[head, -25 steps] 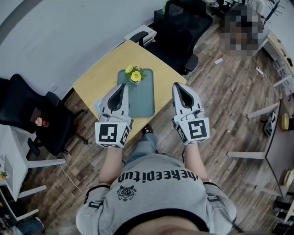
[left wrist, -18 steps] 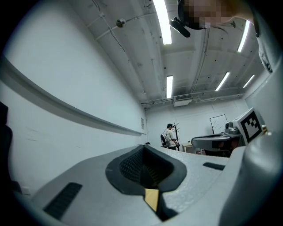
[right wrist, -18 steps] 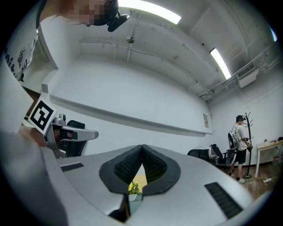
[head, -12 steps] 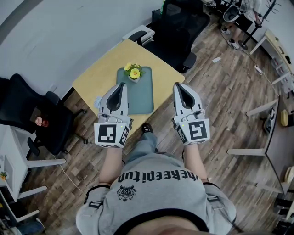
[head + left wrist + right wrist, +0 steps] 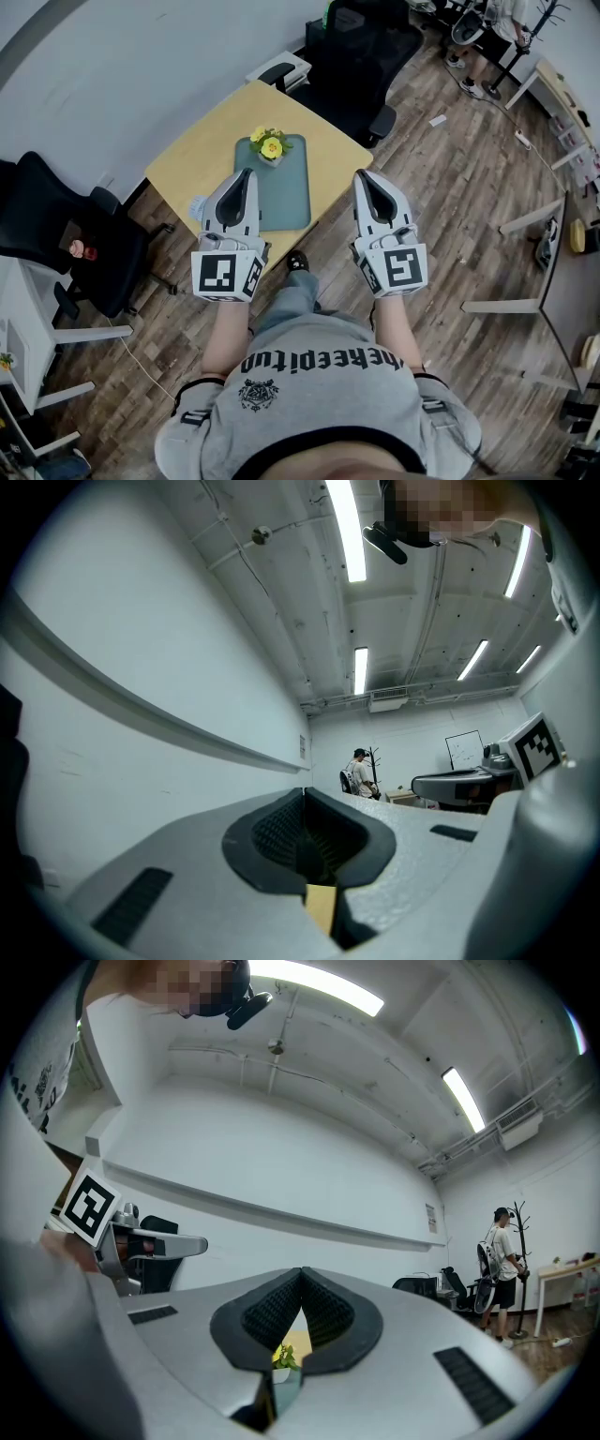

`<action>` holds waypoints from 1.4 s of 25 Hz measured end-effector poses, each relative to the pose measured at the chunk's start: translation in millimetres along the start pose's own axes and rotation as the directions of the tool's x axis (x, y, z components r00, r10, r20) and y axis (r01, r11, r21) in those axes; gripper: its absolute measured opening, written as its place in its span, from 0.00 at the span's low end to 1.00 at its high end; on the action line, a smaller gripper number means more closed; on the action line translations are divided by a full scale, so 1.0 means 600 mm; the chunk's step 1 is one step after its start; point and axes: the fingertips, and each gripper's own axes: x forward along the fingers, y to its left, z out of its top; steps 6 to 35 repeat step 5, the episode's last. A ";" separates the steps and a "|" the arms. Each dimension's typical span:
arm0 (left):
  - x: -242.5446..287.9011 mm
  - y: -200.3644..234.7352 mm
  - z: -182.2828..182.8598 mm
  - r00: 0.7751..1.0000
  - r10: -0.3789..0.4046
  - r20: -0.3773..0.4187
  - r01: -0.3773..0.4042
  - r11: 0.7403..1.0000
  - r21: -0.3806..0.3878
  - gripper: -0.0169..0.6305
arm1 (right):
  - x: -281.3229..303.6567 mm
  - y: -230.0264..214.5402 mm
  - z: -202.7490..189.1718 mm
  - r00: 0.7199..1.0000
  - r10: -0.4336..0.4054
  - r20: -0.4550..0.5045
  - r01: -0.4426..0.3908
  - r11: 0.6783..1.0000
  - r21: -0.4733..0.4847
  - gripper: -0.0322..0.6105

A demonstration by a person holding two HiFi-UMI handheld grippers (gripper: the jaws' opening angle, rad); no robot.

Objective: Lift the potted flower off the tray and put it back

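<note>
Evidently nothing is gripped yet. The left claw [image 5: 247,174] and right claw [image 5: 362,176] both have their jaws pressed together and empty. They flank the near end of the tray [image 5: 284,197], probably poised for the approach. The potted flower [image 5: 270,148] stands upright on the tray's far end, well beyond both claws. The tray lies flat on the tabletop [image 5: 197,155]. A claw's jaws must part before it can take the pot.
</note>
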 end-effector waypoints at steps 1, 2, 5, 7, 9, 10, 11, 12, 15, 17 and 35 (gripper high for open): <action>-0.001 0.001 0.000 1.000 0.001 0.000 -0.001 1.000 -0.001 0.03 | 0.000 0.000 0.000 1.000 0.000 -0.001 0.000 1.000 0.000 0.05; -0.001 0.001 0.000 1.000 0.001 0.000 -0.001 1.000 -0.001 0.03 | -0.001 0.001 -0.001 1.000 0.000 -0.002 0.000 1.000 0.000 0.05; -0.003 0.000 0.001 1.000 0.000 -0.004 0.000 1.000 0.002 0.03 | -0.003 0.002 -0.003 1.000 0.001 -0.005 -0.001 1.000 0.000 0.05; -0.003 0.000 0.001 1.000 0.000 -0.004 0.000 1.000 0.002 0.03 | -0.003 0.002 -0.003 1.000 0.001 -0.005 -0.001 1.000 0.000 0.05; -0.003 0.000 0.001 1.000 0.000 -0.004 0.000 1.000 0.002 0.03 | -0.003 0.002 -0.003 1.000 0.001 -0.005 -0.001 1.000 0.000 0.05; -0.003 0.000 0.001 1.000 0.000 -0.004 0.000 1.000 0.002 0.03 | -0.003 0.002 -0.003 1.000 0.001 -0.005 -0.001 1.000 0.000 0.05; -0.003 0.000 0.001 1.000 0.000 -0.004 0.000 1.000 0.002 0.03 | -0.003 0.002 -0.003 1.000 0.001 -0.005 -0.001 1.000 0.000 0.05; -0.003 0.000 0.001 1.000 0.000 -0.004 0.000 1.000 0.002 0.03 | -0.003 0.002 -0.003 1.000 0.001 -0.005 -0.001 1.000 0.000 0.05; -0.003 0.000 0.001 1.000 0.000 -0.004 0.000 1.000 0.002 0.03 | -0.003 0.002 -0.003 1.000 0.001 -0.005 -0.001 1.000 0.000 0.05; -0.003 0.000 0.001 1.000 0.000 -0.004 0.000 1.000 0.002 0.03 | -0.003 0.002 -0.003 1.000 0.001 -0.005 -0.001 1.000 0.000 0.05; -0.003 0.000 0.001 1.000 0.000 -0.004 0.000 1.000 0.002 0.03 | -0.003 0.002 -0.003 1.000 0.001 -0.005 -0.001 1.000 0.000 0.05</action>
